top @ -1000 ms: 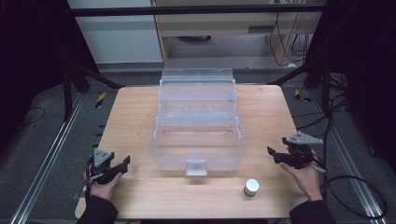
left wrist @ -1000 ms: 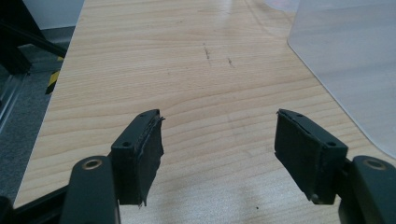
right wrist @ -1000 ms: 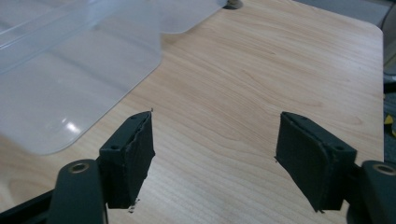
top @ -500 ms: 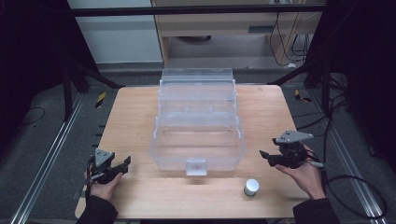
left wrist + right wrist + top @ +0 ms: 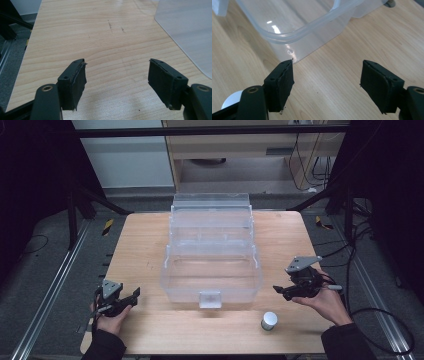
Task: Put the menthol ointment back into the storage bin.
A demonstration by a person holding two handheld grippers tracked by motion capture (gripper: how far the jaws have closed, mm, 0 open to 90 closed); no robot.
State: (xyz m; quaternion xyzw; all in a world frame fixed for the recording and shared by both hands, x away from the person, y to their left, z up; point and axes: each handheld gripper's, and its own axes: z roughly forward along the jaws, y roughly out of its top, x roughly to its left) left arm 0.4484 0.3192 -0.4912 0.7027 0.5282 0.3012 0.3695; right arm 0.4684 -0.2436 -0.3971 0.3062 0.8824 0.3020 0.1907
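Note:
A clear plastic tiered box (image 5: pixel 211 251) stands open in the middle of the wooden table (image 5: pixel 140 245); its rim (image 5: pixel 312 27) shows in the right gripper view and a corner (image 5: pixel 185 30) in the left gripper view. A small white round container (image 5: pixel 269 320) sits near the front edge; its edge (image 5: pixel 230 100) peeks behind the right jaw. My left gripper (image 5: pixel 134 295) rests open at the front left, nothing between its fingers (image 5: pixel 75 82). My right gripper (image 5: pixel 277 290) hovers open right of the box, above and behind the white container, its fingers (image 5: pixel 379 85) empty.
The box has a latch tab (image 5: pixel 209 298) on its front wall. A metal frame and rails (image 5: pixel 55 280) flank the table, cables (image 5: pixel 370 315) lie on the floor at right, and a wooden cabinet (image 5: pixel 250 150) stands behind.
My right gripper has moved left toward the box and the white container. The left gripper has stayed in place.

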